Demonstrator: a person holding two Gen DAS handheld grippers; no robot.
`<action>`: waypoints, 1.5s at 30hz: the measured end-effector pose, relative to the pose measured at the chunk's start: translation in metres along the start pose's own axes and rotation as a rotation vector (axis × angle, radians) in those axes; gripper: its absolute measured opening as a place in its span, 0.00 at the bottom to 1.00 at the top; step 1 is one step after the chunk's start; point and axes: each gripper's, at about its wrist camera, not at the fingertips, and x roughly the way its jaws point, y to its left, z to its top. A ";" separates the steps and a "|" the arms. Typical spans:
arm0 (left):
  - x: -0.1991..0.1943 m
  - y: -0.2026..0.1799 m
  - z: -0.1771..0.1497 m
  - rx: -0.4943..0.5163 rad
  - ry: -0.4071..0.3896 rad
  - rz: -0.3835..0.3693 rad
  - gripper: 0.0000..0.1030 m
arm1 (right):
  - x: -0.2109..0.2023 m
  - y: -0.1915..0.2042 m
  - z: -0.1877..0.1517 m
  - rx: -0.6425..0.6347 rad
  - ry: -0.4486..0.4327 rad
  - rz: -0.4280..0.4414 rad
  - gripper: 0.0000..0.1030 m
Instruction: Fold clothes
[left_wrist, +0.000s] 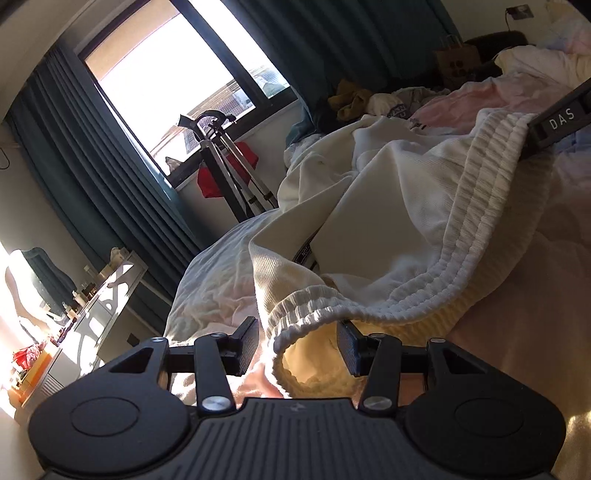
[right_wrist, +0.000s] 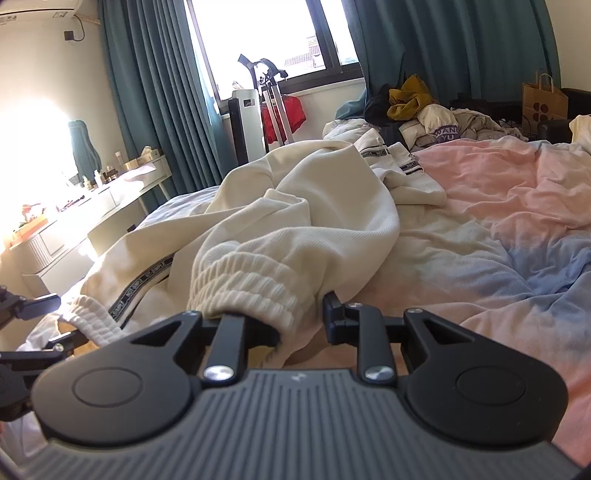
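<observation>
Cream sweatpants (left_wrist: 399, 206) waistband between left tongs (left_wrist: 299, 345), draped over right tongs (right_wrist: 291, 321).

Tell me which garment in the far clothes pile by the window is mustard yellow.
The crumpled mustard-yellow garment sitting on top of the pile, left of the white top with purple lettering. Everything else there is white, grey or dark.

The sweatpants (right_wrist: 295, 206) are cream-white with a ribbed waistband (left_wrist: 480, 229) and a black stripe (right_wrist: 142, 286) with white lettering down the side. The bedsheet (right_wrist: 498, 206) fades from pink to light blue toward its right edge. Curtains (right_wrist: 147, 92) are deep teal. At the far edge of the bed a mustard-yellow garment (right_wrist: 406, 96) tops the pile, and something red (right_wrist: 291, 112) hangs by the window. Both grippers (left_wrist: 301, 347) (right_wrist: 301, 321) are black.
</observation>
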 end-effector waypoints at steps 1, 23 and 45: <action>0.002 -0.005 0.000 0.028 -0.004 0.007 0.48 | 0.000 0.000 0.000 0.001 0.003 0.003 0.25; 0.039 -0.109 -0.004 0.505 -0.213 0.221 0.51 | 0.013 -0.002 -0.010 -0.003 0.099 -0.042 0.27; 0.057 -0.119 -0.022 0.719 -0.200 0.081 0.66 | 0.018 -0.013 -0.017 0.043 0.151 -0.056 0.27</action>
